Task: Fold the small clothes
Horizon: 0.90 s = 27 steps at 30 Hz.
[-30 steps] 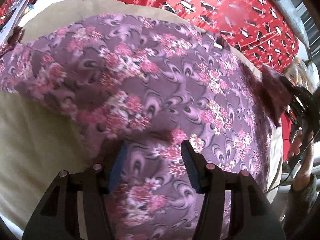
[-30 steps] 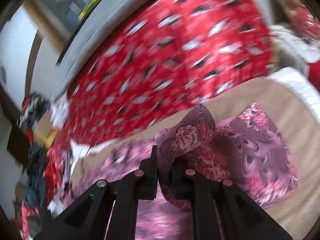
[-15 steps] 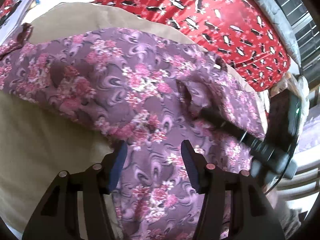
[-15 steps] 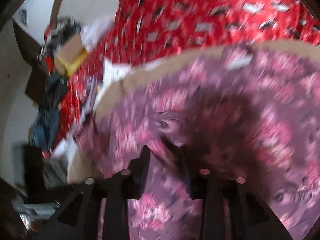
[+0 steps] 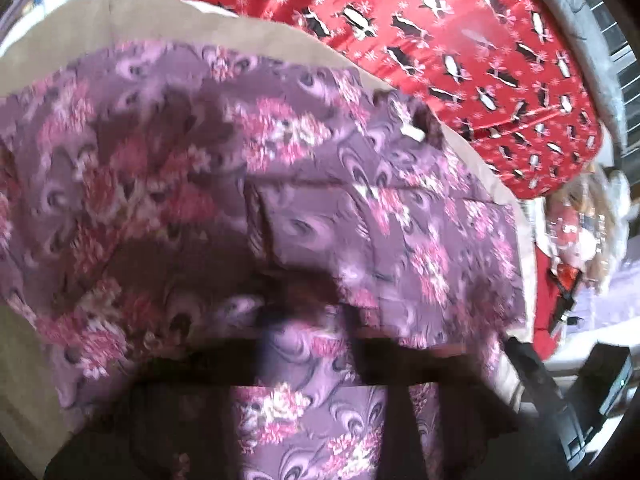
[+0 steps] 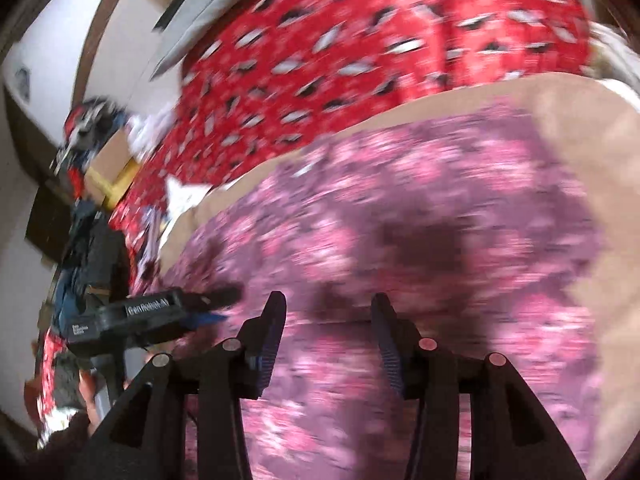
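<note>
One floral garment [image 5: 304, 200] lies spread on the tan mat [image 5: 132, 20], its right part folded over the middle. The left gripper [image 5: 306, 344] hangs low over its near edge — two fingers, badly blurred, seemingly apart with cloth showing between. The right gripper [image 6: 328, 320] hovers above the garment, its two fingers apart, holding nothing. Behind the mat — one red penguin sheet [image 5: 460, 52].

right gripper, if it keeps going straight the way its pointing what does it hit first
Most likely the purple floral garment. The right gripper stands open with nothing between its fingers, aimed at the cloth spread on the beige surface. The frame is blurred, so how far off the cloth lies is unclear.
</note>
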Motion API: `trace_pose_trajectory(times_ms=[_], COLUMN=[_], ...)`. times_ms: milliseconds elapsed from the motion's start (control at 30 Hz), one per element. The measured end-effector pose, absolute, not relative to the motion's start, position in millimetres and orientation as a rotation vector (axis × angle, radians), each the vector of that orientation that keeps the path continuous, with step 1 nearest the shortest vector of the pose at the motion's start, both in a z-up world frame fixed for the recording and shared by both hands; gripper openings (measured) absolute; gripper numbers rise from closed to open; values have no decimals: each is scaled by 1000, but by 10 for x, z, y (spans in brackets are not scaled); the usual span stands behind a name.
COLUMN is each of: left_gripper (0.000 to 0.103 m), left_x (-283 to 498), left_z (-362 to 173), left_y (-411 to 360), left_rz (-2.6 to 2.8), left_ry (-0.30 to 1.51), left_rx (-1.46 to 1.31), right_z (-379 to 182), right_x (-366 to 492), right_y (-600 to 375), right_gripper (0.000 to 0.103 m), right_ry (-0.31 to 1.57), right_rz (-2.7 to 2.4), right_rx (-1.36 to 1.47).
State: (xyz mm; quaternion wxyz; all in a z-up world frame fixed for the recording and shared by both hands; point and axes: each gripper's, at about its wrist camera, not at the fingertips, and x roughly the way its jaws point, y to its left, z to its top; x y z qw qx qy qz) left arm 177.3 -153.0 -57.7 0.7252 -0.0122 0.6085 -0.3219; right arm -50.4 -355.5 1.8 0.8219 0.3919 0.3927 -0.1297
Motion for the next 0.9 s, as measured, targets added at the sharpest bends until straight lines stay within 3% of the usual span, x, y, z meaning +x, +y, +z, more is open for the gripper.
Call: trace_pose_trajectory(times_ms=[267, 467, 500, 533, 567, 667, 767, 900], left_gripper=[5, 5, 5, 6, 6, 10, 10, 10], left_x=[1965, 2085, 2056, 2020, 1997, 1956, 1948, 2008], left_z=[-57, -341, -405, -450, -510, -668, -649, -418], left_y=[-976, -828, -862, -905, -951, -994, -927, -641], left_rz=[-551, -489, -483, -483, -493, -496, -528, -573], left_ry=[1139, 1223, 1234, 1237, 1235, 1241, 1252, 1248], left_rx=[-41, 20, 50, 71, 113, 195, 170, 96], right_z=[13, -425, -498, -550, -521, -343, -570, -169], right_x=[-1168, -838, -755, -644, -591, -650, -585, -657], right_y=[-4416, -4589, -4568, -4524, -4480, -4437, -4430, -4318], right_gripper=[50, 49, 45, 16, 10, 10, 14, 19], right_ry=[688, 817, 853, 896, 911, 816, 1002, 853], right_rz=[-508, -466, -426, -383, -397, -457, -502, -596], right_rx=[950, 1008, 1016, 1005, 956, 866, 826, 748])
